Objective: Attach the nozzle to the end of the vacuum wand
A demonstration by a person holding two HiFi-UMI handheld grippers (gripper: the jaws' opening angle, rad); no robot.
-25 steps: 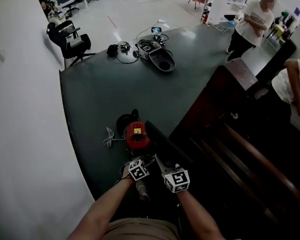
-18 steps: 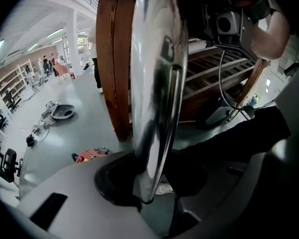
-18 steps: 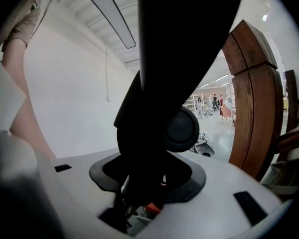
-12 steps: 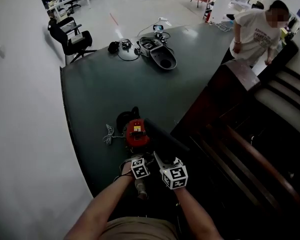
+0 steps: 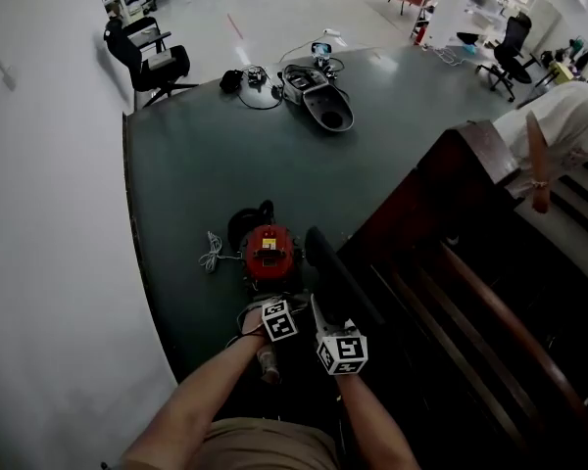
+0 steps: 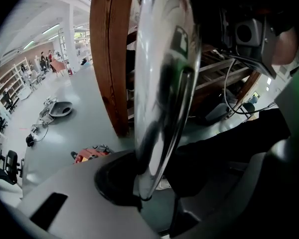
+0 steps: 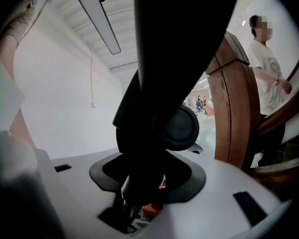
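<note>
The red vacuum body lies on the dark green floor, also small in the left gripper view. A shiny chrome wand runs steeply between the left gripper's jaws; my left gripper is shut on it. In the head view the wand's end shows below the left gripper. The black nozzle slants up beside the red body, with my right gripper shut on it. From the right gripper the nozzle fills the middle, a round wheel on its side.
A wooden newel post and dark stairs stand at the right, with a person in white on them. A white wall lies at the left. A grey floor head with cables, a white cord and an office chair lie farther off.
The person in white has come from the far right onto the stairs and bent over. The head view has shifted a little. Both grippers keep their holds and have hardly moved.
</note>
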